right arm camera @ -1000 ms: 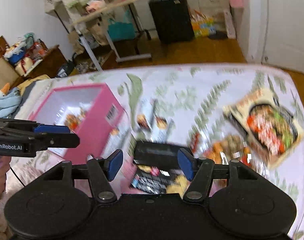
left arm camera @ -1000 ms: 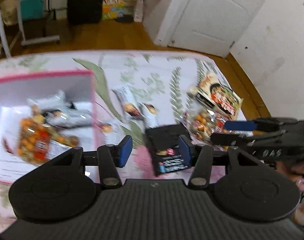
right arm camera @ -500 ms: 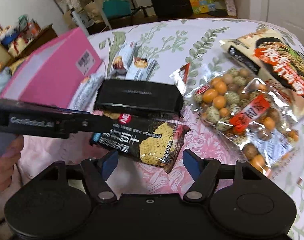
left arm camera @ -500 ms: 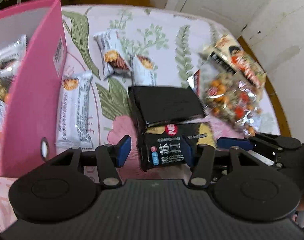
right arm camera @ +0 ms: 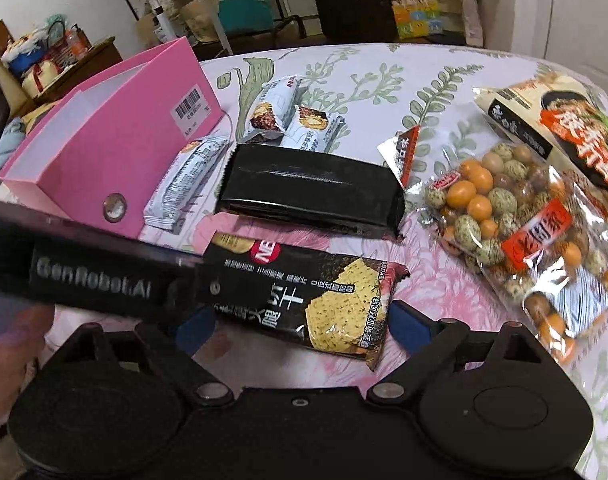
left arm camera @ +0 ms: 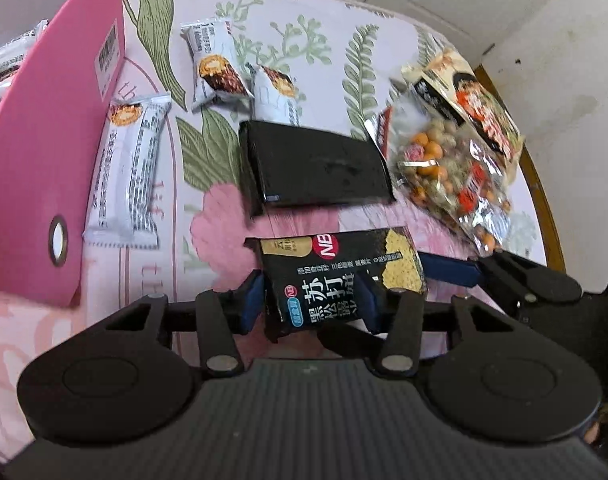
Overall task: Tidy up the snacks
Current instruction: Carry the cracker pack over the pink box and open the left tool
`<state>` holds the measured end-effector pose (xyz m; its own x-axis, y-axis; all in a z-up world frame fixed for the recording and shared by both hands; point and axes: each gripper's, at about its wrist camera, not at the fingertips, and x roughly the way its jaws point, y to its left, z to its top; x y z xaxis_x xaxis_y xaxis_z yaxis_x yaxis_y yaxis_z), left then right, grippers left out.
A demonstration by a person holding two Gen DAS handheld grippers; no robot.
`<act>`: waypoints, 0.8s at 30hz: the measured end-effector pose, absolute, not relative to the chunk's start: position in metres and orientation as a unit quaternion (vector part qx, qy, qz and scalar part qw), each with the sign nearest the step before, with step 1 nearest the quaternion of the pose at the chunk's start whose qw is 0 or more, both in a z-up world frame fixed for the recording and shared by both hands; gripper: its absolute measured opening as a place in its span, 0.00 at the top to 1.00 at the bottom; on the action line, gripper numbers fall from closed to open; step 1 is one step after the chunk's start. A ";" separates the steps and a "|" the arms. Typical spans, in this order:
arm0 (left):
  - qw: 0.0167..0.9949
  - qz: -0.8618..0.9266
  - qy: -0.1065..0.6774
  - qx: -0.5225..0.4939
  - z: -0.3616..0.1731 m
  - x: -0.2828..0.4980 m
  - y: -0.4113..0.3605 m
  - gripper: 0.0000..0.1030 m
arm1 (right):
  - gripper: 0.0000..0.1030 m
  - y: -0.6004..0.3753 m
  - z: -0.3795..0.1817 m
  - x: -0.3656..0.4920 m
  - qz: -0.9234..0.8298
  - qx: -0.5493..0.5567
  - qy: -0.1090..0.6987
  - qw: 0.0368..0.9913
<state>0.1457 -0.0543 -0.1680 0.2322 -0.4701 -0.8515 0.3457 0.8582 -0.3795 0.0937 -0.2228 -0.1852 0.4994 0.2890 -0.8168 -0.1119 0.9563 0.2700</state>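
Note:
A black cracker packet [left arm camera: 335,272] [right arm camera: 304,280] lies on the floral tablecloth near the front edge. My left gripper [left arm camera: 309,306] has its jaws closing, and its blue pads press the packet's near end from both sides. In the right wrist view the left gripper's black finger [right arm camera: 92,280] covers the packet's left end. My right gripper [right arm camera: 304,326] is low over the cloth with its jaws opening wide. The packet's other end lies between its pads, which do not touch it. One right finger [left arm camera: 447,272] shows beside the packet. The pink box [left arm camera: 44,160] [right arm camera: 116,152] stands at the left.
A flat black packet [left arm camera: 319,168] [right arm camera: 311,192] lies just beyond the crackers. Three white snack bars [left arm camera: 128,168] lie between it and the box. A clear bag of coated nuts [right arm camera: 523,232] and a noodle packet [right arm camera: 563,120] lie at the right, near the table's edge.
Both grippers have come down close to the table. The left jaws have narrowed onto the cracker packet. The right jaws have spread much wider.

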 end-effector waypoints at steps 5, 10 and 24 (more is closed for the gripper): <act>0.781 -0.268 0.562 -0.047 -0.154 0.130 -0.051 0.51 | 0.06 -0.219 -0.171 0.080 0.118 0.101 0.484 0.861; 0.771 -0.274 0.572 -0.063 -0.140 0.119 -0.038 0.51 | 0.06 -0.215 -0.155 0.064 0.118 0.105 0.483 0.861; 0.783 -0.271 0.552 -0.096 -0.084 0.099 0.019 0.51 | 0.09 -0.188 -0.089 0.046 0.194 0.091 0.474 0.854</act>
<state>0.0990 0.0189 -0.0843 0.2448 -0.5304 -0.8116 0.3178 0.8348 -0.4497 0.0460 -0.1876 -0.0887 0.4755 0.4177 -0.7742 -0.2453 0.9081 0.3392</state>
